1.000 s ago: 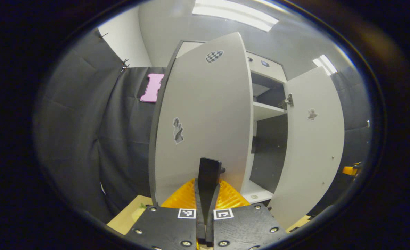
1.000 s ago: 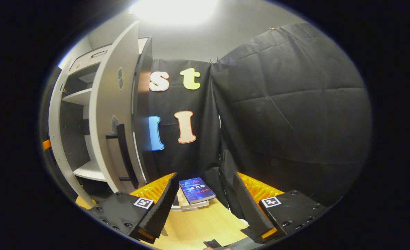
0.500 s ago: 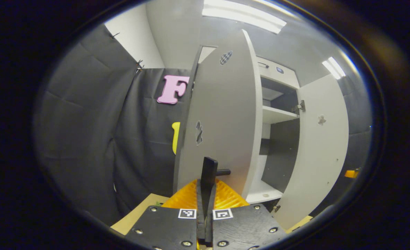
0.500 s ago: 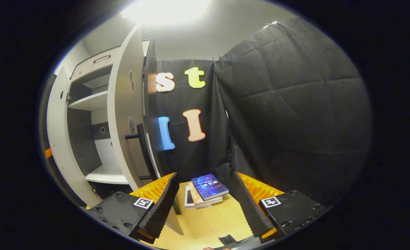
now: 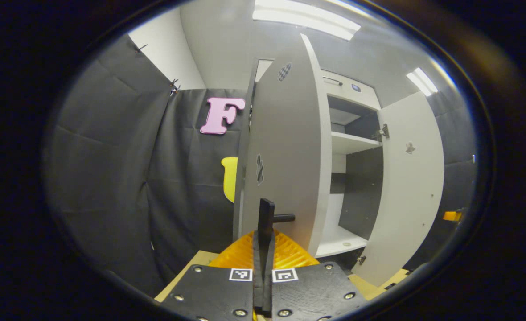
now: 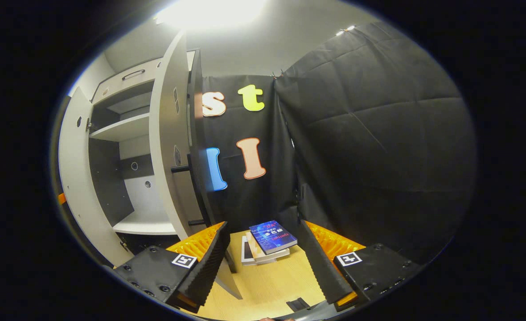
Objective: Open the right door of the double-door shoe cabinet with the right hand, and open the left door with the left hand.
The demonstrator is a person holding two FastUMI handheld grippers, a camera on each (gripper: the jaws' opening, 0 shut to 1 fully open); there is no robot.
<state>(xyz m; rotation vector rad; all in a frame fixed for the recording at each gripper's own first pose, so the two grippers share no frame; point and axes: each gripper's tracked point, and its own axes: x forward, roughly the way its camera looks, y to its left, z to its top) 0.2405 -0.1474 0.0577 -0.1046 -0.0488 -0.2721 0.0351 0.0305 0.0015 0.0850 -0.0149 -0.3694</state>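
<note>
Left claw (image 5: 263, 249) with black screwed plates, 2 square tags, orange ribbed backing, right claw (image 6: 263, 263) alike

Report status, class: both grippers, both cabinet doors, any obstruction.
Left gripper shut on left door handle. Right gripper open, empty. Both doors, left door and right door, swung open. No obstruction seen.

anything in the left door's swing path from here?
Nothing visible. The left hand-held gripper is shut on the left door's handle; beyond the door's outer side there is only the booth cloth. The right door stands open, apart.
</note>
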